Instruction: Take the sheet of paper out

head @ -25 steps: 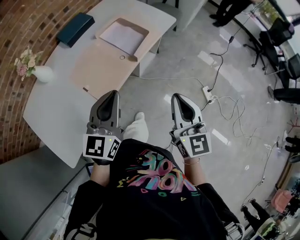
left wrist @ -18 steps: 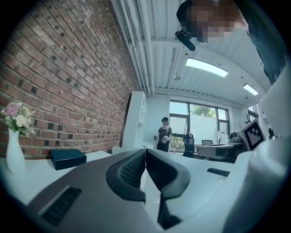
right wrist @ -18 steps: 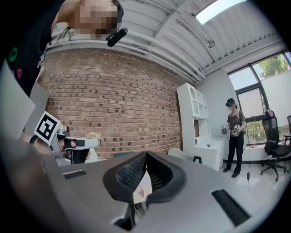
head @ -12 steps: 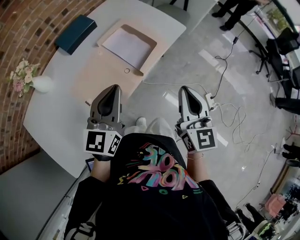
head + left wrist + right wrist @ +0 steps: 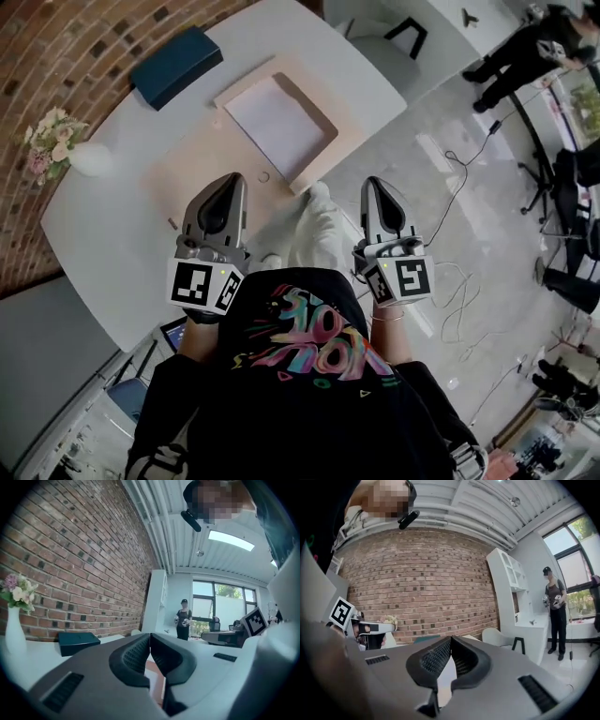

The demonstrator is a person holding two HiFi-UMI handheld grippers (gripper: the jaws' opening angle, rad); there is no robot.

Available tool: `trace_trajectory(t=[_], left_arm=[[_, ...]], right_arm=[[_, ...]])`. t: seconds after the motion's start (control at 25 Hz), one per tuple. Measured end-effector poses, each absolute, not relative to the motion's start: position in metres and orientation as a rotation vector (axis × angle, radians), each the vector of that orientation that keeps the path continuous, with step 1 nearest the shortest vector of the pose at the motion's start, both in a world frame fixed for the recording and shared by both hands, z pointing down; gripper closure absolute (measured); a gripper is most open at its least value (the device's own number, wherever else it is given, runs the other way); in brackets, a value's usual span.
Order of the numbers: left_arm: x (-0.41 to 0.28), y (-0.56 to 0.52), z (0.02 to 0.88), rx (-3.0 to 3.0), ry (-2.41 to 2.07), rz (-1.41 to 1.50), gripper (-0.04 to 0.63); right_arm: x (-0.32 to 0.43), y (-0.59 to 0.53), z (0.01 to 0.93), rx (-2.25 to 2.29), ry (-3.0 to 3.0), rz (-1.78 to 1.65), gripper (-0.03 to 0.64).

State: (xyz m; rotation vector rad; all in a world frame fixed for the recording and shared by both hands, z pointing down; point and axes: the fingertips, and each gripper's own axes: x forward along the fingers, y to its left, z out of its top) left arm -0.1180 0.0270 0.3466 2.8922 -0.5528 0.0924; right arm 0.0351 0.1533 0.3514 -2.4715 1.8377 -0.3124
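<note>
The sheet of paper (image 5: 281,127) lies flat inside an open tan cardboard box (image 5: 325,155) on the white table (image 5: 103,244), far of both grippers. The left gripper (image 5: 230,178) hangs over the box's folded-out flap, its jaws clenched together with nothing between them. The right gripper (image 5: 377,184), likewise clenched and empty, hangs over the floor, just right of the box's near corner. A dark teal case (image 5: 176,66) sits at the table's far edge, and a vase of flowers (image 5: 84,157) stands at its left.
</note>
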Motion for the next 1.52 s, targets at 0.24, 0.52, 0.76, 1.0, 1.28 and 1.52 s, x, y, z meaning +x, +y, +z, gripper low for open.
trace_trajectory(t=[0.24, 0.52, 0.76, 1.0, 1.28, 1.52], left_arm=[[-0.066, -0.026, 0.341, 2.806, -0.871, 0.068, 0.571], [-0.030, -0.063, 0.336, 2.667, -1.219, 0.036, 0.570], [-0.016, -0.073, 0.332, 2.566, -1.433, 0.002, 0.569], [-0.014, -0.080, 0.335, 2.498, -1.524, -0.001, 0.569], [-0.015, -0.090, 0.338, 2.491, -1.518, -0.005, 0.570], [-0.018, -0.097, 0.348, 2.461, -1.500, 0.011, 0.569]], right_arm=[[0.107, 0.061, 0.353, -2.256, 2.201, -0.314, 0.598], [0.159, -0.020, 0.351, -1.970, 2.516, -0.312, 0.598], [0.183, -0.055, 0.351, -1.784, 2.656, -0.323, 0.598], [0.190, -0.072, 0.353, -1.701, 2.721, -0.323, 0.598], [0.190, -0.082, 0.357, -1.706, 2.724, -0.355, 0.598], [0.183, -0.089, 0.359, -1.682, 2.752, -0.362, 0.598]])
